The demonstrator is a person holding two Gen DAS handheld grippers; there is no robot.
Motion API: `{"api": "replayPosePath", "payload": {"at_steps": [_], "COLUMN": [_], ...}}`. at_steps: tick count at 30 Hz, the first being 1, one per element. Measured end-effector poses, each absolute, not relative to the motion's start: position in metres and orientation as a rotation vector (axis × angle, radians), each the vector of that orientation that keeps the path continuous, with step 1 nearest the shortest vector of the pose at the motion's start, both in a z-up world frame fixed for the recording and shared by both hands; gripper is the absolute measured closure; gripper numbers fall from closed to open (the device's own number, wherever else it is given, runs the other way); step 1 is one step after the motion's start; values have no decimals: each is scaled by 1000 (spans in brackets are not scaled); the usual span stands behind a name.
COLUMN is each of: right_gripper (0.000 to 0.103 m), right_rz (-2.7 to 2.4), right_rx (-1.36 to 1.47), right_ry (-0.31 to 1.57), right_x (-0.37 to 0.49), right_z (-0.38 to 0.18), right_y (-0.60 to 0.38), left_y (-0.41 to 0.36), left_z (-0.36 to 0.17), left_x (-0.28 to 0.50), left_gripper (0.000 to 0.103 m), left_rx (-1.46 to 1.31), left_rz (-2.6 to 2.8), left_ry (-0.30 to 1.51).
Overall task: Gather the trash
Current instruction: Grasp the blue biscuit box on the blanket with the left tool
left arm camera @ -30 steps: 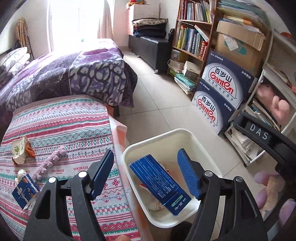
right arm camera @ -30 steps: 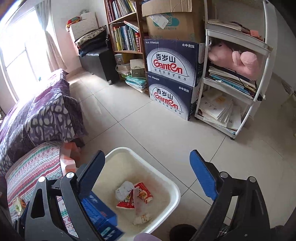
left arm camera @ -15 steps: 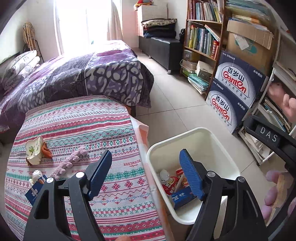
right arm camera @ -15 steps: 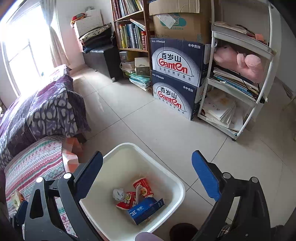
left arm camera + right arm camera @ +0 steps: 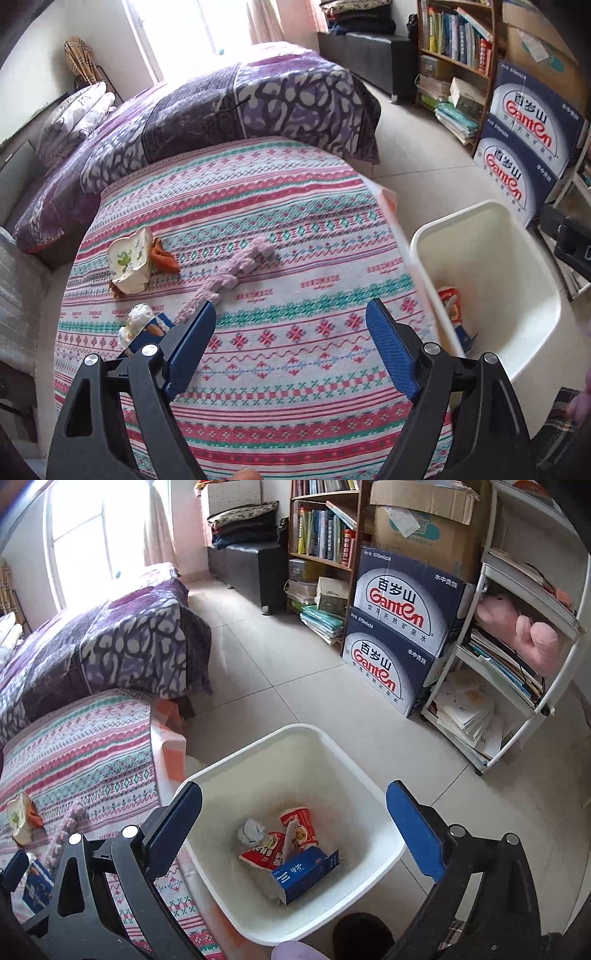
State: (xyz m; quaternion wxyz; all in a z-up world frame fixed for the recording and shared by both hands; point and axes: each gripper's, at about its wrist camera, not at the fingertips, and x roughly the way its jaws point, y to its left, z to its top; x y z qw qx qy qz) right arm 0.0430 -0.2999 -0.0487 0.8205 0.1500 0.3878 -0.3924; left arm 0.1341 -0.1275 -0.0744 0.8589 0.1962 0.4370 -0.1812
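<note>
My left gripper [image 5: 291, 347] is open and empty above the striped tablecloth [image 5: 295, 280]. On the cloth to its left lie a cream frog-print wrapper [image 5: 130, 260], a small blue packet [image 5: 146, 334] with a crumpled white wad [image 5: 135, 320], and a pink knitted strip [image 5: 236, 269]. My right gripper [image 5: 295, 830] is open and empty above the white bin [image 5: 369, 797], which holds a blue box [image 5: 304, 873], red snack wrappers [image 5: 284, 840] and a paper ball [image 5: 251, 830]. The bin also shows in the left wrist view [image 5: 517, 258], right of the table.
A purple-quilted bed [image 5: 221, 103] lies behind the table. Ganten water cartons [image 5: 402, 635], a bookshelf [image 5: 321, 535] and a white rack with a pink plush toy [image 5: 517, 627] stand along the right wall. Tiled floor [image 5: 277, 664] lies between.
The blue box left my left gripper and dropped into the bin. My left gripper then swung left over the table. My right gripper stayed open above the bin.
</note>
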Motion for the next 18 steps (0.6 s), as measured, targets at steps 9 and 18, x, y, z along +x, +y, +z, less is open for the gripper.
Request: {"api": "replayPosePath", "payload": {"at_steps": [9, 18], "right_gripper": [7, 7], "right_rz": [-758, -702], "right_rx": [243, 195], "right_ry": [888, 947], "right_x": [69, 90], "right_z": [-61, -74], "right_y": [-260, -232], "left_y": [-72, -29], "left_z": [-107, -134], "left_x": [169, 199], "left_gripper": [22, 14], "left_rx": [501, 559], "left_rz": [-216, -204], "left_ry": [1023, 1135]}}
